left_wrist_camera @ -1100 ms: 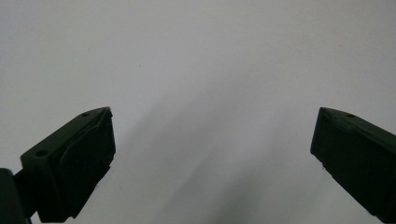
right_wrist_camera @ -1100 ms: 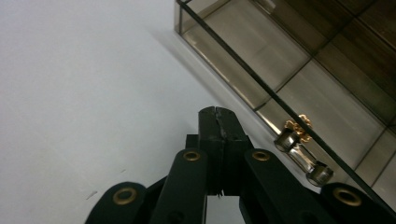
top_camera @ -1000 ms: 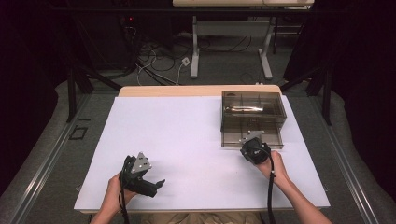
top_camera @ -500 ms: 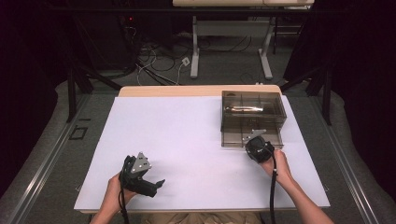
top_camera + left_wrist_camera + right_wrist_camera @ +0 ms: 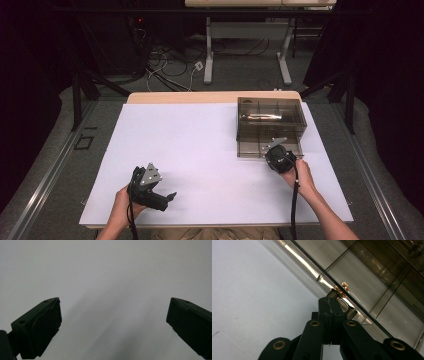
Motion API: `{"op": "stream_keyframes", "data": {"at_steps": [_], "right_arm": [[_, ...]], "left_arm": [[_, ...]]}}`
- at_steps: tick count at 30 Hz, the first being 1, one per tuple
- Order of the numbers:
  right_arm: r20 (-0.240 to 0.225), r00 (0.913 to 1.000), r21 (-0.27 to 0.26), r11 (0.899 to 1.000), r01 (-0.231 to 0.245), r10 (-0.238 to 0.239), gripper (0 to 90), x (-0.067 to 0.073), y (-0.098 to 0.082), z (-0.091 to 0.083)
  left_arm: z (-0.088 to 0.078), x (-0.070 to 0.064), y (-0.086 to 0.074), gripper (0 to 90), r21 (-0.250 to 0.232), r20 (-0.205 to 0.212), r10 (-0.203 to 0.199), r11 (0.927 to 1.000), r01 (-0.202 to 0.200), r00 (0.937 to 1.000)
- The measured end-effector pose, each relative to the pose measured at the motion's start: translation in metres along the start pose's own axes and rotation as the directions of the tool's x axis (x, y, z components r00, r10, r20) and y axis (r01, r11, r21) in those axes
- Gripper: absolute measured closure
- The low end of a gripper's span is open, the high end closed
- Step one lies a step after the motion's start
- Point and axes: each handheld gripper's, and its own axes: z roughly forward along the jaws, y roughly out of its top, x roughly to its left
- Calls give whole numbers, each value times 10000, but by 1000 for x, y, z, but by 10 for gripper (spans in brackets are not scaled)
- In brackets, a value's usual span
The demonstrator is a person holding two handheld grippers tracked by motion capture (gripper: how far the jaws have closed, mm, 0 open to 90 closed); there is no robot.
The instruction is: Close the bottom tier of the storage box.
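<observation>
R gripper (image 5: 331,302) at smoky box (image 5: 271,125), far right of worktop (image 5: 200,150).
Clamped on small brass piece (image 5: 340,291); L gripper (image 5: 113,322) wide, empty, near left.

A glossy smoked clear-plastic box (image 5: 270,126) sits on a smooth, matt white table sheet (image 5: 190,150).
</observation>
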Motion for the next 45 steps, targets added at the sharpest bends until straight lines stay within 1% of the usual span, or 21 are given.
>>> {"op": "stream_keyframes", "data": {"at_steps": [1,2,3,4,5,8,12,14,17,18,24,27,29,30,32,36,39,40,42,43,45], "right_arm": [[-62,9999,-243,9996,-121,119,900,-1,-1,2],[68,9999,109,9999,-91,91,900,-2,-1,0],[141,9998,202,9997,-121,119,900,-4,-2,1],[59,9996,87,9996,-266,266,900,-6,-3,1],[75,9995,-110,9995,-306,306,900,-8,-3,2],[145,9993,-2,9994,-358,358,900,-10,-3,0],[122,9995,-61,9995,-298,299,900,-10,-2,1],[83,9994,-142,9993,-348,349,900,-10,-2,1],[153,9993,-137,9994,-333,335,900,-10,-1,1],[184,9992,-175,9992,-346,349,900,-10,-1,2],[190,9990,-337,9986,-399,405,900,-10,-1,3],[359,9987,-435,9984,-358,374,900,-9,0,3],[388,9985,-461,9982,-371,389,900,-10,0,4],[459,9979,-529,9977,-429,453,900,-11,-1,5],[453,9977,-586,9972,-469,495,900,-11,0,4],[701,9964,-682,9967,-437,485,900,-12,0,5],[780,9957,-788,9959,-442,503,900,-13,1,7],[806,9952,-795,9956,-487,551,900,-13,2,8],[889,9944,-840,9952,-497,572,900,-14,3,9],[952,9939,-861,9952,-475,557,900,-15,3,10],[846,9940,-944,9937,-611,692,900,-16,4,11]], "left_arm": [[0,0,0,0,-8,-7,-1,10000,1,10000],[0,0,0,0,44,12,7,10000,-7,10000],[0,1,0,0,22,30,-11,10000,11,10000],[0,1,0,0,5,9,-5,10000,5,10000],[1,1,0,0,9,14,0,10000,0,10000],[1,1,1,0,11,1,17,10000,-17,10000],[1,0,2,0,51,-9,9,10000,-9,10000],[2,1,2,0,8,-73,39,10000,-39,10000],[2,0,1,0,46,-25,-65,10000,65,10000],[2,1,1,0,53,-58,48,10000,-48,10000],[1,1,0,0,50,-58,-16,10000,16,10000],[1,1,0,0,42,-54,1,10000,-1,10000],[1,1,0,0,47,-36,-7,10000,7,10000],[1,0,0,0,52,-36,4,10000,-4,10000],[1,0,0,0,16,-22,1,10000,-1,10000],[1,0,0,0,33,-30,27,10000,-27,10000],[0,0,0,0,-18,-59,-1,10000,1,10000],[0,0,0,0,56,-38,18,10000,-18,10000],[0,1,-1,0,34,-49,-16,10000,16,10000],[0,1,-1,0,47,-44,44,10000,-44,10000],[0,1,-1,0,47,-44,5,10000,-5,10000]]}}
